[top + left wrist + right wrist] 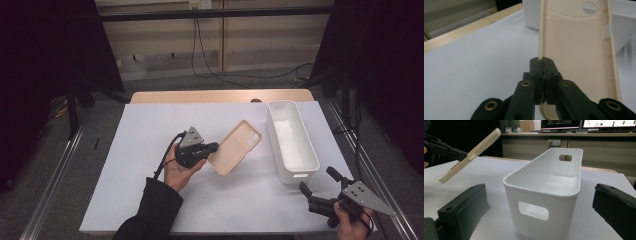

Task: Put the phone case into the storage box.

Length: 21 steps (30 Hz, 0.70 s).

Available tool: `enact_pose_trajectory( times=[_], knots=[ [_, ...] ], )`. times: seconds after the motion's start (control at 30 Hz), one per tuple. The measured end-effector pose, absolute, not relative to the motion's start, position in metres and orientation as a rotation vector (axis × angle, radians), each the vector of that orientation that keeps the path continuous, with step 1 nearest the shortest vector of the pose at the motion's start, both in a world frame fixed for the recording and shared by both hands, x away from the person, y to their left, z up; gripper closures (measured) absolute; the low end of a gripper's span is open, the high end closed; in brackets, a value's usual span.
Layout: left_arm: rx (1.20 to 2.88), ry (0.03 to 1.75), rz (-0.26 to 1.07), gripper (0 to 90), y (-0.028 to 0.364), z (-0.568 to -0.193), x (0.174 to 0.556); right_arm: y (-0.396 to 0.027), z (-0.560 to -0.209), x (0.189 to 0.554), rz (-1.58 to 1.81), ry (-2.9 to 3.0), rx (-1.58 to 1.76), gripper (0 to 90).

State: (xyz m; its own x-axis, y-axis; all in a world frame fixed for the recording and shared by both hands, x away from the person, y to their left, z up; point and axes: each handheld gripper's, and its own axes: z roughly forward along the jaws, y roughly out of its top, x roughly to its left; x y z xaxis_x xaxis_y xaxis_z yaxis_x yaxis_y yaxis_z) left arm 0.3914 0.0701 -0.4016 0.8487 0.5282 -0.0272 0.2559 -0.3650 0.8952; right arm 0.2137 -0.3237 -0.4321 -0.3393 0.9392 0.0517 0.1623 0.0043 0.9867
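A beige phone case (235, 146) hangs tilted above the white sheet, its camera cut-out toward the far end. My left gripper (214, 148) is shut on the case's near left edge; in the left gripper view the jaws pinch the case (576, 50) rim at the gripper (542, 61). In the right gripper view the case (471, 153) floats at upper left, clear of the table. A white bin (291, 140) stands to the right of the case. My right gripper (317, 181) stands open near the bin's (549, 187) near end, with nothing between its jaws.
A white sheet (150, 130) covers the wooden table (200, 95). Metal rails (55, 170) run along both sides. Cables trail on the floor behind the table. The sheet's left half is bare.
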Motion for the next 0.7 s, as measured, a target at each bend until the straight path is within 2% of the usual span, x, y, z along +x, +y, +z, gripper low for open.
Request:
enact_pose_trajectory(
  times=[0.4, 0.7],
  knots=[
    [1.874, 0.606, 0.336, 87.8, 0.084, -0.400, 0.378, -0.323, -0.426, 0.214, 1.416, 1.557, 1.127, 0.0],
    [1.857, 0.633, 0.333, 87.8, 0.099, -0.400, 0.370, -0.308, -0.415, 0.221, 1.442, 1.560, 1.141, 0.0]
  ],
)
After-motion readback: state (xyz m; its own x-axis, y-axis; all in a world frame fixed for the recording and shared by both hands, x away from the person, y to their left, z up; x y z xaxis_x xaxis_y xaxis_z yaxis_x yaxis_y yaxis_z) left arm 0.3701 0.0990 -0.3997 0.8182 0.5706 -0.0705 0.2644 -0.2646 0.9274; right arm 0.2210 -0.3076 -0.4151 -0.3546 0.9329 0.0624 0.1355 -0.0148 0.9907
